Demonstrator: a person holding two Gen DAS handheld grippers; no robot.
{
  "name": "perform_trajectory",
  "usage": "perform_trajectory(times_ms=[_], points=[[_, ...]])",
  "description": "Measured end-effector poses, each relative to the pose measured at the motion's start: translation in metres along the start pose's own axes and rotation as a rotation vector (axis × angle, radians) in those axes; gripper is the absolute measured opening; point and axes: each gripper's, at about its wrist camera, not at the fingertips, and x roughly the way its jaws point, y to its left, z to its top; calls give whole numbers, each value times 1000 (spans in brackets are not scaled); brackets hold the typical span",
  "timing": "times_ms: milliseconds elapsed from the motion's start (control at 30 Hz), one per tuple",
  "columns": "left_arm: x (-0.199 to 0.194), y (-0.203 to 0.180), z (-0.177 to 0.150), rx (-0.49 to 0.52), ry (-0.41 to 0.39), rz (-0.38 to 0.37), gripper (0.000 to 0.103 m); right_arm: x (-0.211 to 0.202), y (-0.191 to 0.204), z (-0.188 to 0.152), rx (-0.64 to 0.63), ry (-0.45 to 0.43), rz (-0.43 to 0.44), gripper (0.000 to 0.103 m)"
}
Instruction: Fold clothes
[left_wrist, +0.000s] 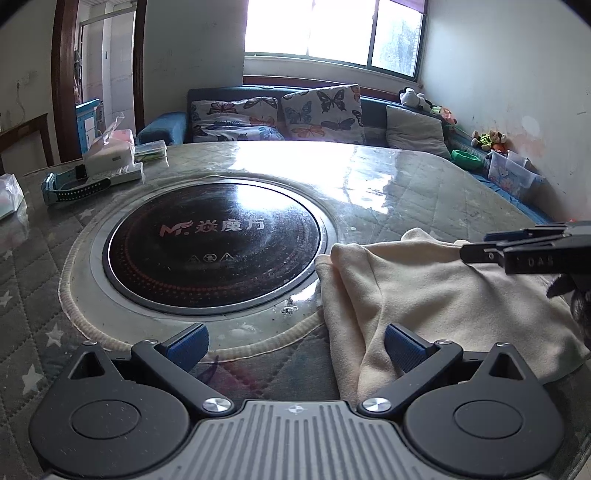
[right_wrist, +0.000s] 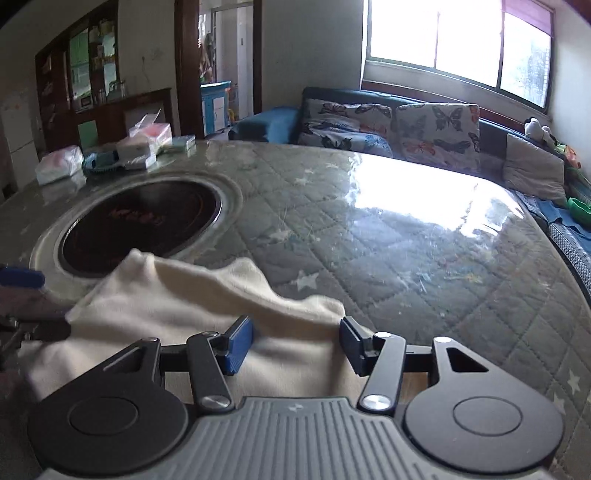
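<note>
A cream fleece garment (left_wrist: 436, 295) lies bunched on the quilted table at the near right; it also shows in the right wrist view (right_wrist: 192, 302). My left gripper (left_wrist: 295, 349) is open and empty at the garment's left edge, its right pad (left_wrist: 402, 349) touching a fold. My right gripper (right_wrist: 295, 349) is open just over the garment's near right part, with cloth between its blue pads but not clamped. The right gripper also shows in the left wrist view (left_wrist: 524, 249), side on above the garment. Part of the left gripper's blue pad (right_wrist: 22, 277) shows at the left edge.
A round black induction hob (left_wrist: 212, 243) is set in the table (left_wrist: 424, 184) left of the garment. Tissue packs, boxes and a blue watch (left_wrist: 74, 182) sit at the far left. A sofa with butterfly cushions (left_wrist: 321, 112) and toys stands behind the table under the window.
</note>
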Motion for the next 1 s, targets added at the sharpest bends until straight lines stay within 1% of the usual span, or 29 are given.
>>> perform_trajectory(times_ms=[67, 167, 233, 300, 400, 533, 633, 733, 800, 933, 1000], points=[[0, 2, -1, -3, 0, 3, 103, 1, 1, 6, 10, -4, 5, 54], [1, 4, -2, -13, 3, 4, 103, 19, 9, 8, -29, 46, -25, 54], [-1, 5, -2, -11, 2, 10, 103, 26, 11, 9, -37, 42, -32, 54], [-1, 8, -3, -10, 7, 21, 103, 27, 9, 12, -16, 37, -24, 54], [-1, 14, -4, -16, 13, 38, 103, 14, 9, 18, -11, 19, -10, 54], [0, 21, -5, -27, 25, 41, 103, -10, 22, 18, -81, 4, 37, 54], [-6, 29, -3, -55, 11, 48, 103, -32, 48, 6, -209, 9, 83, 54], [-11, 40, 3, -102, 3, 59, 103, -47, 78, -7, -334, 19, 158, 55], [-15, 47, 9, -143, 0, 51, 103, -54, 101, -16, -424, 22, 203, 55], [-16, 55, 16, -219, 14, 7, 102, -53, 143, -31, -550, 23, 274, 55], [-16, 54, 16, -248, 26, -24, 102, -50, 162, -38, -616, 13, 279, 55]])
